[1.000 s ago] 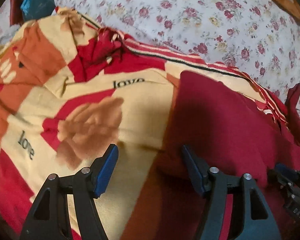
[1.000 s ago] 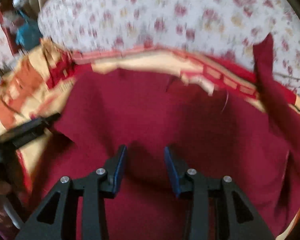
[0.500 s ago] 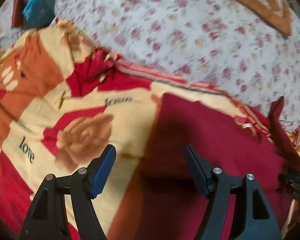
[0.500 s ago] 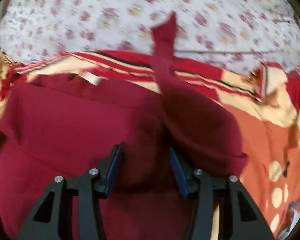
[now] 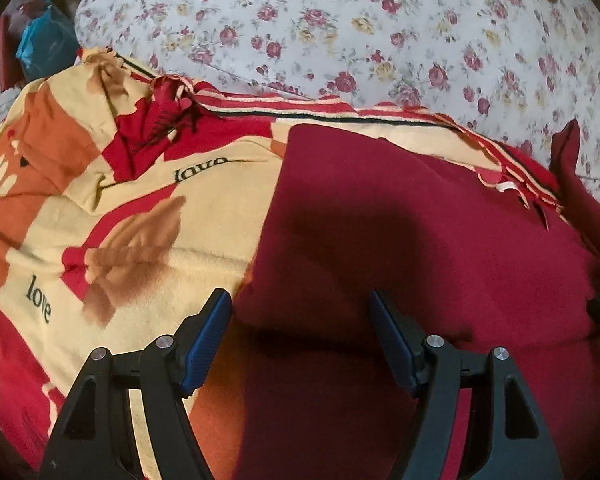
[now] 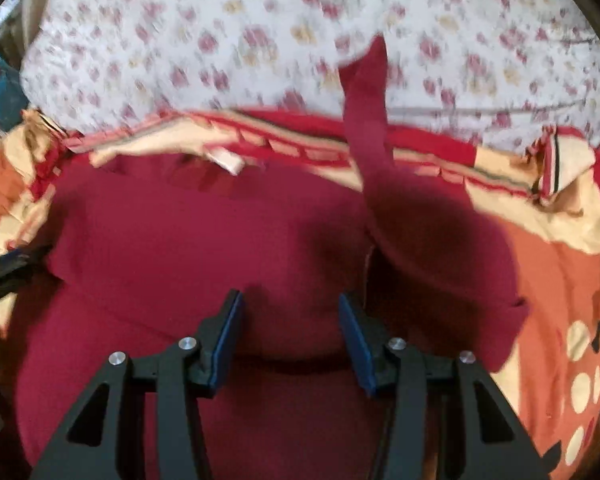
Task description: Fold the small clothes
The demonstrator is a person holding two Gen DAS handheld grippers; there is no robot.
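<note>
A dark red garment (image 5: 420,240) lies spread on a yellow, red and orange blanket (image 5: 100,208) printed with "love". My left gripper (image 5: 300,312) hovers open over the garment's left edge, nothing pressed between its pads. In the right wrist view the same garment (image 6: 180,248) fills the middle, and its sleeve (image 6: 366,120) stretches up onto the floral sheet. My right gripper (image 6: 290,308) stands open just above the cloth near the sleeve's base. A white label (image 6: 228,160) shows at the collar. Each gripper's tip peeks into the other's view at the frame edge.
A white sheet with red roses (image 5: 380,40) covers the bed beyond the blanket. A teal bag (image 5: 40,48) sits at the far left. The orange blanket panel with cream dots (image 6: 572,320) lies to the right of the garment.
My left gripper slid right, so it now straddles the garment's left edge. My right gripper swung right toward the sleeve side and its jaws widened a little.
</note>
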